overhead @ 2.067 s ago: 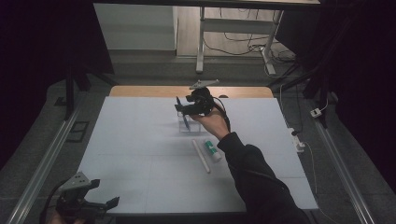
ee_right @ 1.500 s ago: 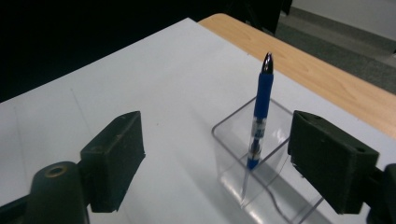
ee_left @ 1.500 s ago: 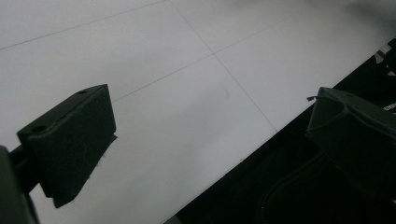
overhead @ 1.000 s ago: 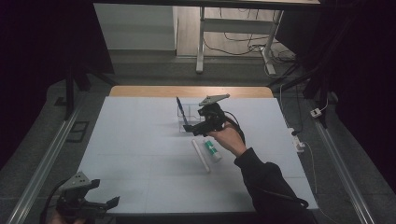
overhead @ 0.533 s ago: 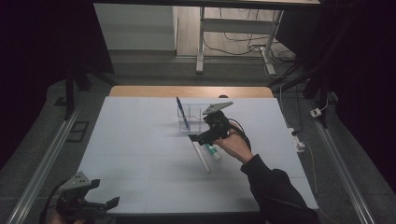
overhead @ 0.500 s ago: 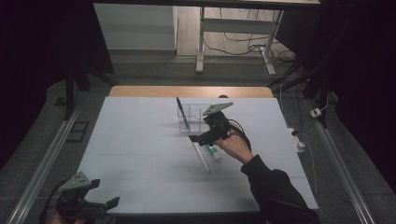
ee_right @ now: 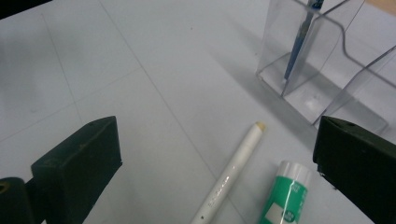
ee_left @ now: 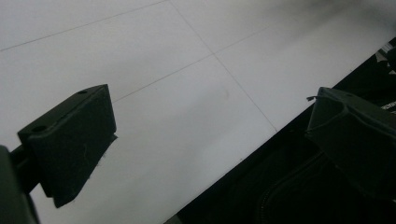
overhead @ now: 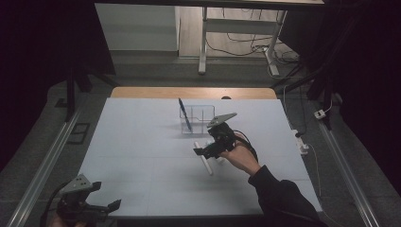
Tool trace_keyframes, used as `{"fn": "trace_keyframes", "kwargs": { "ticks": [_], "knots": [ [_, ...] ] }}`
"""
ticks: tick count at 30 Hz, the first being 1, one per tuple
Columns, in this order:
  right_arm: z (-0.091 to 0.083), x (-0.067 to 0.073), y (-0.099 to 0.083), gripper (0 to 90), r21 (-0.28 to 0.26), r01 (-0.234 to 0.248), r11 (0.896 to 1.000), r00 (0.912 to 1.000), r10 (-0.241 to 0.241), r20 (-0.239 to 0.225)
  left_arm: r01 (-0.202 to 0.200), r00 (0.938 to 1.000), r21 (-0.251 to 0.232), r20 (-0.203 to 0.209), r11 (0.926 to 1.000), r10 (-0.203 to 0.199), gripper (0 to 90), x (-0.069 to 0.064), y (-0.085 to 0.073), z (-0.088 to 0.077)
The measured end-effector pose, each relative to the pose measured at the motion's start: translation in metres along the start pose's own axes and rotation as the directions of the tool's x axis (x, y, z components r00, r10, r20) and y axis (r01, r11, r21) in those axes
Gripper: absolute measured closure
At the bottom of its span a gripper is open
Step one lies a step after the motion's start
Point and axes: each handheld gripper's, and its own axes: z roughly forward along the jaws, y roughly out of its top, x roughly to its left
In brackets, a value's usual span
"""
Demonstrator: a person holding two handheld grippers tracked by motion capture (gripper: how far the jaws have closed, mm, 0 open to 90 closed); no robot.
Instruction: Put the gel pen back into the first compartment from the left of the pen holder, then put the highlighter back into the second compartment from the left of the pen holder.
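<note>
A clear divided holder (overhead: 198,118) stands at the middle back of the white table (overhead: 142,142), with a blue pen (overhead: 184,114) leaning upright in its left compartment. In front of it lie a white pen (overhead: 206,164) and a green-and-white stick (ee_right: 286,198). My right gripper (overhead: 208,150) hovers low over the white pen, open, with nothing held. In the right gripper view the white pen (ee_right: 232,175) lies between the wide-apart jaws, with the holder (ee_right: 322,65) and blue pen (ee_right: 299,44) just beyond. My left gripper (overhead: 106,195) is open at the table's near left edge.
The left gripper view has bare white table (ee_left: 163,88) and its front edge, with dark floor past it. Metal rails (overhead: 42,165) run along both sides of the table. A wooden strip (overhead: 189,92) borders the far edge.
My right gripper has come back from above the holder toward the near side and dropped over the white pen. The blue pen stays in the holder. The left gripper has not moved.
</note>
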Motion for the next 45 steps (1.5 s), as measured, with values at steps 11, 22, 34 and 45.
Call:
{"fn": "trace_keyframes", "kwargs": {
  "ticks": [11, 22, 34, 45],
  "knots": [
    [-0.004, 0.007, -0.018, 1.0, 0.031, -0.021, 0.999, 0.9997, 0.022, -0.011, -0.002, 1.0000, 0.002, -0.002, 1.0000, 0.002, 1.3, -0.001, 0.000, 0.000],
    [-0.004, 0.013, -0.029, 1.0, 0.071, -0.021, 0.997, 0.9993, 0.023, -0.030, -0.002, 1.0000, 0.001, -0.002, 1.0000, 0.002, 1.3, -0.001, 0.000, 0.000],
    [0.009, 0.020, -0.032, 14.6, 0.116, 0.004, 0.993, 0.9998, -0.001, -0.022, -0.003, 1.0000, 0.004, -0.003, 1.0000, 0.003, 1.4, -0.001, 0.000, 0.001],
    [0.013, 0.019, -0.037, 72.7, 0.166, 0.061, 0.984, 0.9958, -0.049, -0.078, -0.006, 1.0000, 0.004, -0.003, 1.0000, 0.006, 1.5, -0.001, 0.000, 0.001]
  ]
}}
